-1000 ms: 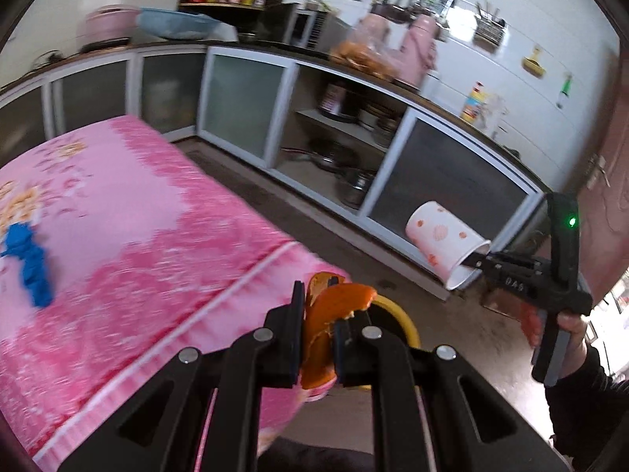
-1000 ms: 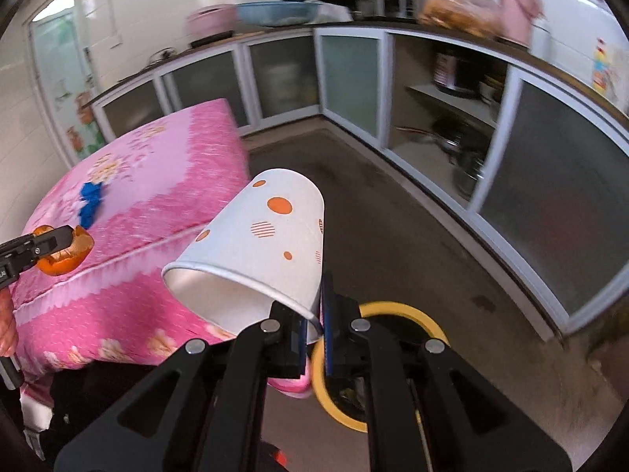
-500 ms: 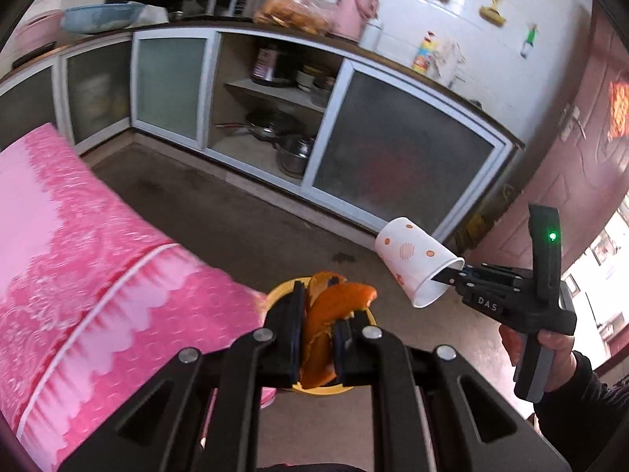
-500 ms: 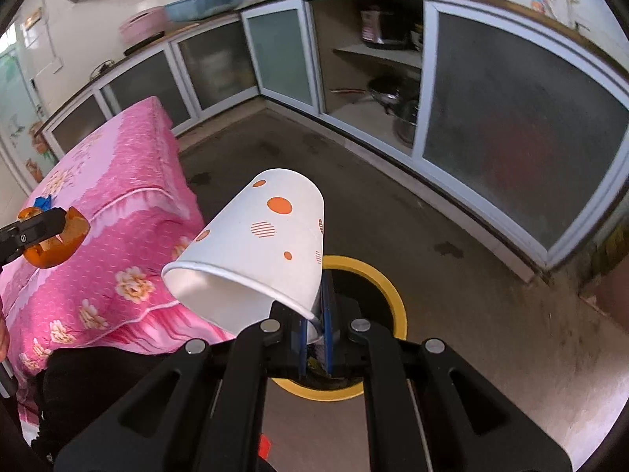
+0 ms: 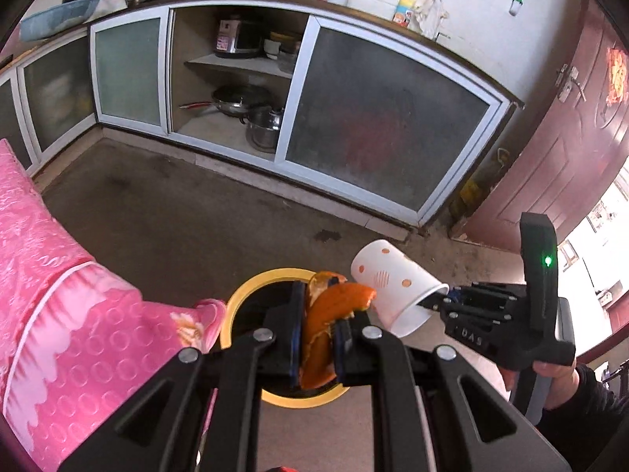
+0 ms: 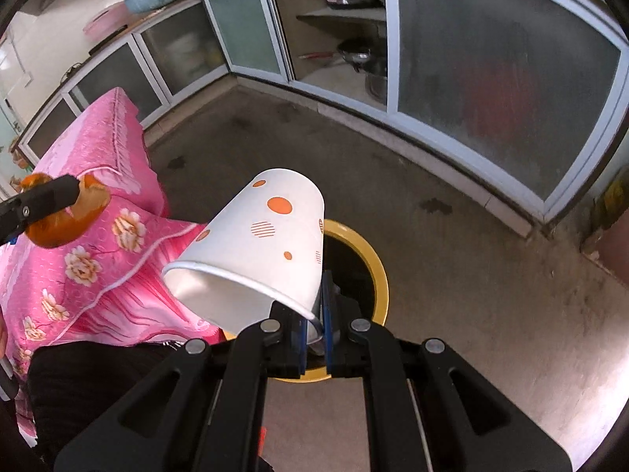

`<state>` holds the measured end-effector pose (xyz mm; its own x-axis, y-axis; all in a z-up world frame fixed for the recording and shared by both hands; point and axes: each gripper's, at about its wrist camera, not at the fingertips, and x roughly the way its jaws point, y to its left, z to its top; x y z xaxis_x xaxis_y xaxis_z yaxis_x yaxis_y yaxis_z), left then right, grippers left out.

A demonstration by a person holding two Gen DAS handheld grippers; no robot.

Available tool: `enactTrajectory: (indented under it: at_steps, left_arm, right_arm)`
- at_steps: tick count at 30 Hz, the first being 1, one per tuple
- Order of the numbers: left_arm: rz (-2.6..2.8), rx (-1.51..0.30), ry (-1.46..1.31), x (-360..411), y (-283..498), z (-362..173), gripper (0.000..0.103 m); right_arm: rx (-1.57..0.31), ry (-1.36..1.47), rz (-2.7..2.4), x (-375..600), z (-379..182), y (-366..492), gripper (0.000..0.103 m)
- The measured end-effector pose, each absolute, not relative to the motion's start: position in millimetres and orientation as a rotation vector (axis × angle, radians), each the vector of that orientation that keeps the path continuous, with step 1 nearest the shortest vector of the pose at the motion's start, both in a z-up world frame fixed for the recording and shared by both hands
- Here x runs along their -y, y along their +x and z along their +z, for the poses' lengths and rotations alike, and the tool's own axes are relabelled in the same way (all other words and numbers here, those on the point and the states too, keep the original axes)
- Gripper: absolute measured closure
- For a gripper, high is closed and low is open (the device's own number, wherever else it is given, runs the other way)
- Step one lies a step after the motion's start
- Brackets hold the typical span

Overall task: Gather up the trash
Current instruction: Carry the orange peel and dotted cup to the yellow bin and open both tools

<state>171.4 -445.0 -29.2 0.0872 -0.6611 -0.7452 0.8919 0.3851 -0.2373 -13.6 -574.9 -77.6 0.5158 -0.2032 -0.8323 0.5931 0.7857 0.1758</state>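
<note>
Peel, orange and curled, is clamped between the blue pads of the left hand-held gripper in the left wrist view, its upper end sticking out past the fingertips. Directly below it stands the bin, a dark opening with a yellow rim, on the concrete floor. A corner of the pink cloth hangs just beside the bin's left edge. To the right, the right hand-held gripper pinches the rim of a cup, white with orange dots, tilted with its base up and away; the cup hangs over the bin's right edge, close to the peel. Cabinets with frosted sliding doors run along the far wall.

From the right wrist view, the right hand-held gripper is closed on the cup at its rim, mouth facing down and left. The bin lies under and behind the cup, partly hidden. At the far left, the left hand-held gripper grips the peel over the cloth.
</note>
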Motion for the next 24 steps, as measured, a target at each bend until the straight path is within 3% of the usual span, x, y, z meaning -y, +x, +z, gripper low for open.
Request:
enactTrajectory:
  at_steps: [24]
  left_arm:
    - [-1.156,-1.004,0.340,505,187,-87,0.092]
  right_arm:
    - [-1.057,0.517,-0.521,587,-138,14,0.097]
